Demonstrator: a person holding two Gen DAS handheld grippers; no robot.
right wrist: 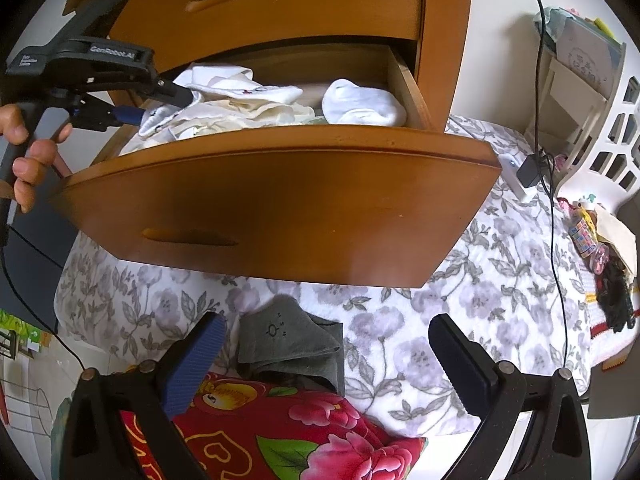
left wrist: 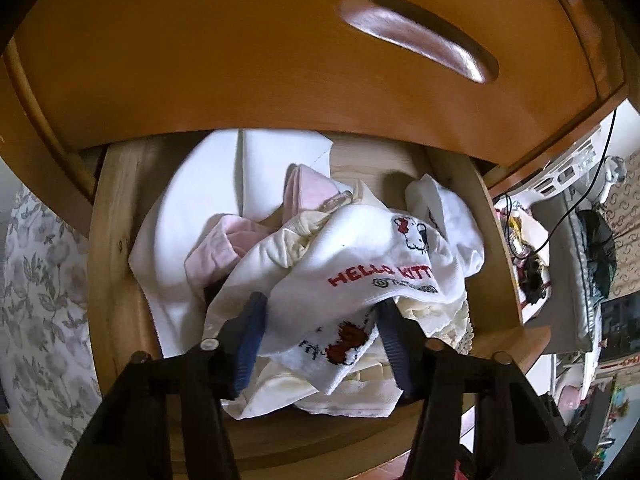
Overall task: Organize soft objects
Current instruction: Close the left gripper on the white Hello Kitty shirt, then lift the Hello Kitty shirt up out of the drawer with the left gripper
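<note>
**Left gripper in sock drawer, right gripper idle over bed**

Hello Kitty sock [left wrist: 352,264], white with red lettering and a red bow print, lies on top of a heap of pale clothes inside the open wooden drawer [left wrist: 116,216]. Left gripper [left wrist: 320,320] straddles it: blue pads on either side of the sock's lower end, jaws set moderately apart, fabric bunched between them. Cannot tell if the pads actually pinch it or just bracket it. Right wrist view shows the same gripper [right wrist: 168,100] reaching in from the left, fingertips buried in the white fabric, person's hand [right wrist: 30,152] on its grip.

Around the sock: pink garment [left wrist: 224,240] to its left, cream pieces [left wrist: 304,236] beneath, folded white cloth [left wrist: 224,184] at the back-left of the drawer, another white sock [left wrist: 448,204] to the right. From the right wrist, a rolled white sock bundle [right wrist: 362,106] sits apart at the drawer's right end.

Above the drawer, a closed drawer front with a carved handle [left wrist: 416,36].

Right gripper [right wrist: 324,360] is spread wide, nothing between its fingers, hanging below the drawer front [right wrist: 280,204] over the bed. Grey sock [right wrist: 292,344] lies just ahead between the fingers' line, on the floral bedspread [right wrist: 460,300], overlapping the edge of a red flowered cloth [right wrist: 288,432]. White perforated basket [right wrist: 612,136] and a black cable [right wrist: 556,240] at far right.
</note>
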